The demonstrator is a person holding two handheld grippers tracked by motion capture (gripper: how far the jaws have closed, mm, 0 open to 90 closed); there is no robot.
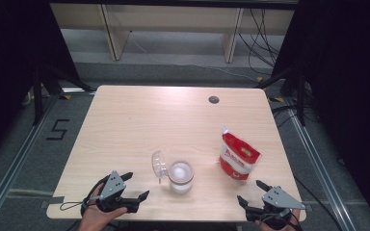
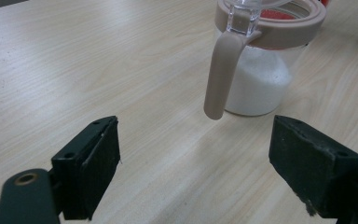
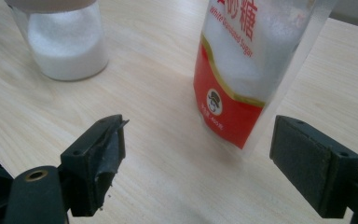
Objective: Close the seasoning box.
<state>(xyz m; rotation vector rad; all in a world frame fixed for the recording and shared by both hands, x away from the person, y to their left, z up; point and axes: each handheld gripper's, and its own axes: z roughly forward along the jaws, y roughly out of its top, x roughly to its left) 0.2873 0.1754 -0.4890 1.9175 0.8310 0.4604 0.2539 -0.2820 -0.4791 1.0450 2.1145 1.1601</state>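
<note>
A glass jar [image 1: 180,176] partly filled with white sugar stands near the table's front middle, its clear hinged lid [image 1: 159,166] flipped open to the left. In the left gripper view the jar [image 2: 256,79] shows a beige rim and a beige clasp [image 2: 221,77] hanging down its side. A red and white sugar pouch [image 1: 238,156] stands upright to the jar's right, seen close in the right gripper view as the pouch [image 3: 247,70] beside the jar [image 3: 65,42]. My left gripper [image 1: 136,185] is open, left of the jar. My right gripper [image 1: 250,191] is open, just in front of the pouch.
The wooden table [image 1: 139,120] has a round cable hole [image 1: 214,100] near its far edge. Beyond it, on the floor, stand wooden frame legs [image 1: 113,33] and loose cables [image 1: 262,38]. Black curtains flank both sides.
</note>
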